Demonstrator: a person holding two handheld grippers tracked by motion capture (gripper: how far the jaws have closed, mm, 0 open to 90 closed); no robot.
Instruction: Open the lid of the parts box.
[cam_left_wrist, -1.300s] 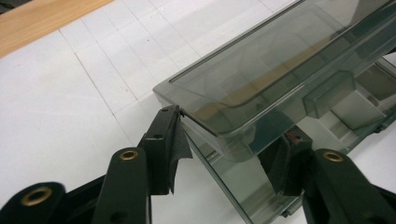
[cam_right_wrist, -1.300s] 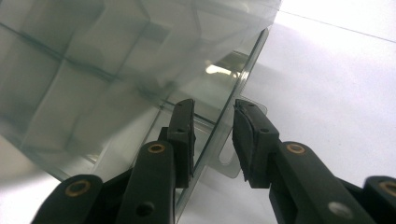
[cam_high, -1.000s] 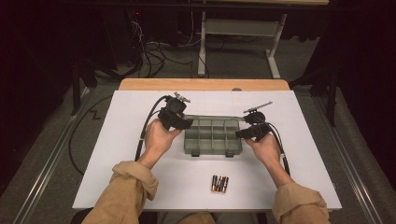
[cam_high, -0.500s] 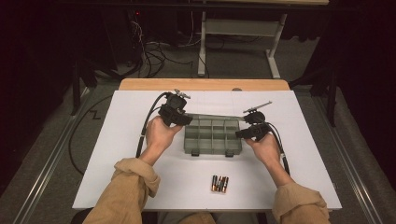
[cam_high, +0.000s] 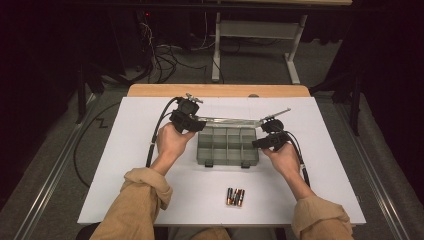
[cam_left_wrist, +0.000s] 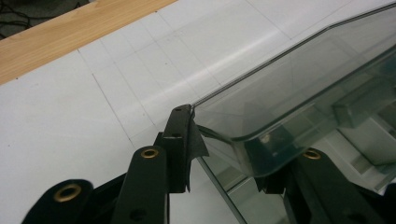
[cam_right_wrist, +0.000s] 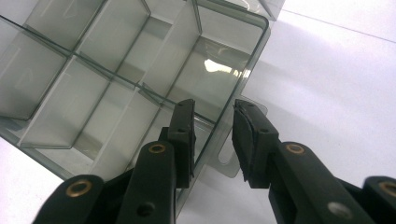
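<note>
A clear grey compartment box (cam_high: 227, 146) sits mid-table with its lid (cam_high: 235, 120) swung up at the back. My left gripper (cam_high: 192, 124) is at the box's rear left corner. In the left gripper view the lid's rounded corner (cam_left_wrist: 261, 102) lies between the jaws, which have just been closing; one fingertip (cam_left_wrist: 183, 135) touches the lid's edge. My right gripper (cam_right_wrist: 212, 140) straddles the box's right wall (cam_right_wrist: 254, 51), one jaw inside a compartment and one outside, with a gap on both sides. In the high view the right gripper (cam_high: 267, 141) is at the box's right end.
A small bunch of batteries (cam_high: 235, 196) lies near the front of the white table cover (cam_high: 325, 165). A wooden strip (cam_high: 220, 90) runs along the table's far edge. Cables trail from both grippers across the cover.
The left hand has nudged slightly toward the back at the box's corner. The right hand and the box have stayed still.
</note>
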